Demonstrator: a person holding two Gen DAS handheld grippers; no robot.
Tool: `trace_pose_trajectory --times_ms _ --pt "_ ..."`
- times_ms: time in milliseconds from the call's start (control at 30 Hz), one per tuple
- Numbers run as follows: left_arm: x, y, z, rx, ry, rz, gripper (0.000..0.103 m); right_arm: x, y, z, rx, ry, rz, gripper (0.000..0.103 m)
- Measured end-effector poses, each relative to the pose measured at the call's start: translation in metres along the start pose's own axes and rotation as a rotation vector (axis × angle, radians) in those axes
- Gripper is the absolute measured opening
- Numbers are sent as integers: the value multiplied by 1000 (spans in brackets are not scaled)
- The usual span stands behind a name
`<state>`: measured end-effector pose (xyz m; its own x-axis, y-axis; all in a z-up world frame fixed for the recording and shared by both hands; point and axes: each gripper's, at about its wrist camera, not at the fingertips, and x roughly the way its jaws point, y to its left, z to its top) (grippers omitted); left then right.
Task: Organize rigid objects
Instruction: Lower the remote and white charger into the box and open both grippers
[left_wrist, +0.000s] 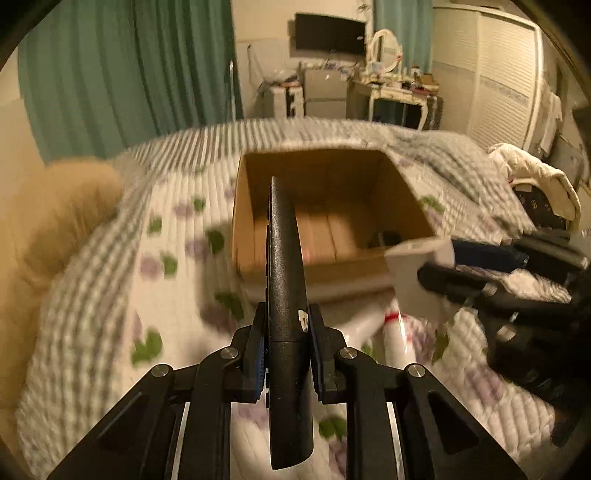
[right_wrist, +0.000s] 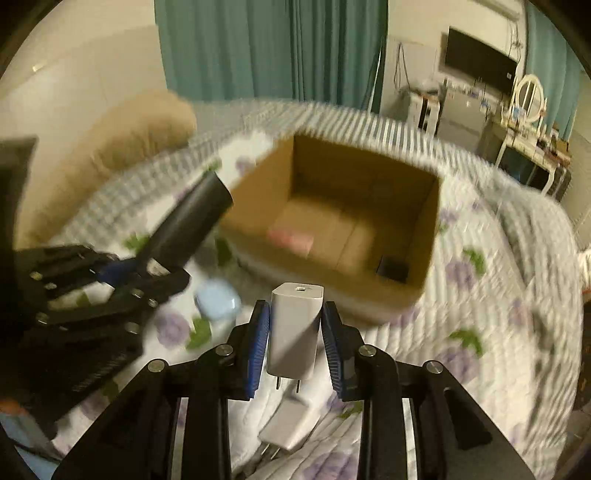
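Observation:
An open cardboard box (left_wrist: 258, 206) sits on the quilted bed; it also shows in the right wrist view (right_wrist: 432, 229). Inside lie a pink item (right_wrist: 291, 236) and a small black item (right_wrist: 393, 267). My left gripper (left_wrist: 286, 332) is shut on a long black flat object (left_wrist: 284, 258), held in front of the box; the object shows from the side in the right wrist view (right_wrist: 192, 221). My right gripper (right_wrist: 295, 325) is shut on a white charger block (right_wrist: 295, 325), prongs down, just short of the box's near wall. The charger also shows in the left wrist view (left_wrist: 417, 273).
A pale blue small case (right_wrist: 218, 299) and another white plug adapter (right_wrist: 291, 424) lie on the quilt (right_wrist: 480, 332) near the right gripper. A tan pillow (left_wrist: 55, 221) lies left of the box. Green curtains, a dresser and a wall screen stand beyond the bed.

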<state>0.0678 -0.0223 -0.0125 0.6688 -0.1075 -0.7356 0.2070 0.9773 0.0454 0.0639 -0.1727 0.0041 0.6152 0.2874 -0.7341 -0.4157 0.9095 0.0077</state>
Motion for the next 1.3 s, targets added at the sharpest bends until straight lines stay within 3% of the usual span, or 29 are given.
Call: trace_pose_trajectory --times_ms 167,267,400,567,733,967,1300 --pt "-18 -1 57 48 -100 31 20 -38 -15 59 -24 -122 -54 28" --pt "-15 1 93 48 -110 19 20 -48 -24 94 -32 -164 -66 28" --pt "2 1 132 51 -118 36 20 -41 -37 132 -38 -177 -101 28" --pt "43 0 149 43 -82 37 20 -8 -54 159 -12 -143 -112 28" --pt "89 0 139 26 -29 37 20 37 -69 162 20 -70 -122 28" --pt "144 1 116 24 39 29 20 102 -91 135 80 37 -105 28" --pt "174 -4 99 28 71 28 20 154 -104 103 122 134 -120 28"
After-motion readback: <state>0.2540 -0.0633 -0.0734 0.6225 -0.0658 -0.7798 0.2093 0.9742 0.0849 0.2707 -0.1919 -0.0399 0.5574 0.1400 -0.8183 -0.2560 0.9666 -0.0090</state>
